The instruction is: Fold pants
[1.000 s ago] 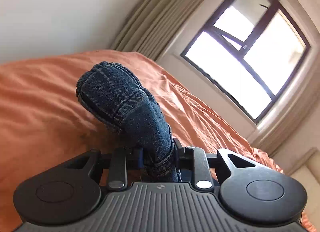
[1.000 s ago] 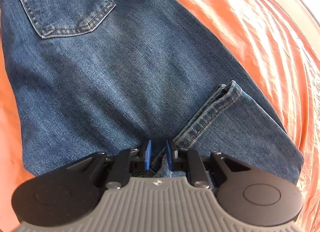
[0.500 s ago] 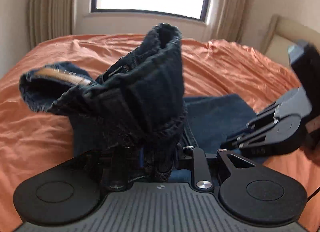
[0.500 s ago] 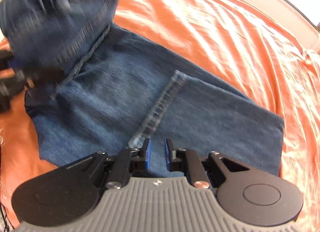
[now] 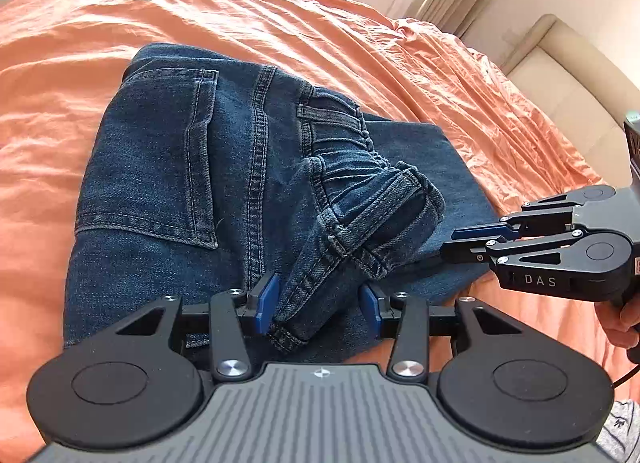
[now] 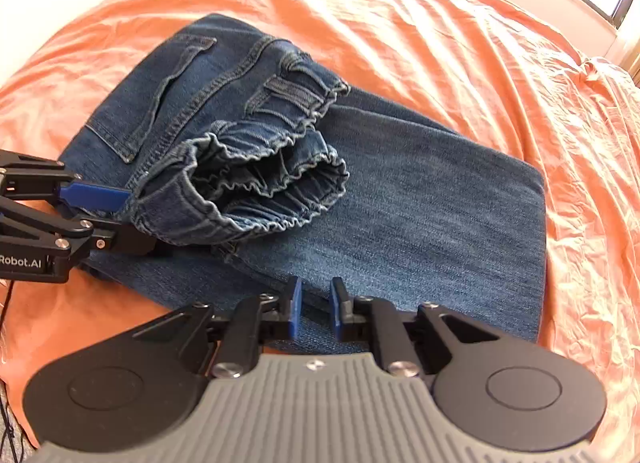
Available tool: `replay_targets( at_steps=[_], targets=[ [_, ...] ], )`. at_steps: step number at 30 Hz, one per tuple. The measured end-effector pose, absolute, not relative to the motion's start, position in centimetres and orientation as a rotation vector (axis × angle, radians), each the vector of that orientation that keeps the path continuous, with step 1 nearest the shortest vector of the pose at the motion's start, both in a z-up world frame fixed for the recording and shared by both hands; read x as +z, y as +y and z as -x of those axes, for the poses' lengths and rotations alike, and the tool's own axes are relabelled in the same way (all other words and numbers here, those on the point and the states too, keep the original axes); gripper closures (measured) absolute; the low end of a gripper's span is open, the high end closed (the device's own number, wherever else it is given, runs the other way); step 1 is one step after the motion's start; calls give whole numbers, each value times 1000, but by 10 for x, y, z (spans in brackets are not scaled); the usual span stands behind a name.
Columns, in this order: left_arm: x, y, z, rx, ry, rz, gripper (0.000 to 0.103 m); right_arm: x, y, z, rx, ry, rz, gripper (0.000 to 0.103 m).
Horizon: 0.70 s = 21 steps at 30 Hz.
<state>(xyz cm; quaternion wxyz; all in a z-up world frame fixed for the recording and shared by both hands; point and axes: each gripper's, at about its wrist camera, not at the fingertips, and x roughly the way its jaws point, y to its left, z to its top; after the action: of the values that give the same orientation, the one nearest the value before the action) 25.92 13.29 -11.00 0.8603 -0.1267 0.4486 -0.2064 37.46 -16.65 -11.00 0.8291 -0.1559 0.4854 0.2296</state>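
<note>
Seen from the left wrist, dark denim pants [image 5: 168, 167] lie folded on an orange bed [image 5: 280, 11], back pocket up, with the gathered waistband [image 5: 360, 199] flopped over the lower layers toward the right. The left gripper [image 5: 316, 303] has just been opening its jaws; the waistband corner sits between the blue pads, which no longer look to press on it. The right gripper [image 5: 460, 241] reaches in from the right edge, jaws nearly together and empty, tips just beside the rolled waistband.

From the right wrist, the pants [image 6: 420, 199] form a thick slab across the bed [image 6: 440, 43], and the elastic waistband [image 6: 264, 179] stands open like a ruffled cuff on top. The right gripper [image 6: 316, 305] hangs over the near edge of the denim, jaws a narrow slot apart, holding nothing. The left gripper [image 6: 116, 219] shows at the left, at the waistband's end.

The denim looks heavy, limp and unlikely to slip; stacked layers should hold a crease but sag when lifted. The stitched waistband and hems seem the firmest places to pinch.
</note>
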Motion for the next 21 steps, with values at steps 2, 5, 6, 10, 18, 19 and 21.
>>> replay_targets(
  at_steps=[2, 5, 6, 10, 18, 19, 21],
  targets=[
    [-105, 138, -255, -440, 926, 300, 50, -103, -168, -369, 490, 1012, 328, 92],
    [-101, 140, -257, -540, 916, 452, 12, -95, -170, -364, 494, 996, 328, 90],
    [-100, 141, -257, -552, 916, 501, 12, -93, -171, -362, 494, 992, 328, 88],
    [-88, 147, -252, -496, 879, 496, 12, -84, -173, -357, 494, 975, 312, 87],
    [-72, 195, -253, -254, 793, 474, 20, -70, -164, -356, 512, 944, 170, 72],
    [-73, 205, -253, -211, 785, 489, 20, -68, -162, -358, 517, 942, 136, 69],
    [-75, 217, -255, -153, 777, 504, 20, -67, -157, -362, 523, 938, 69, 65]
  ],
)
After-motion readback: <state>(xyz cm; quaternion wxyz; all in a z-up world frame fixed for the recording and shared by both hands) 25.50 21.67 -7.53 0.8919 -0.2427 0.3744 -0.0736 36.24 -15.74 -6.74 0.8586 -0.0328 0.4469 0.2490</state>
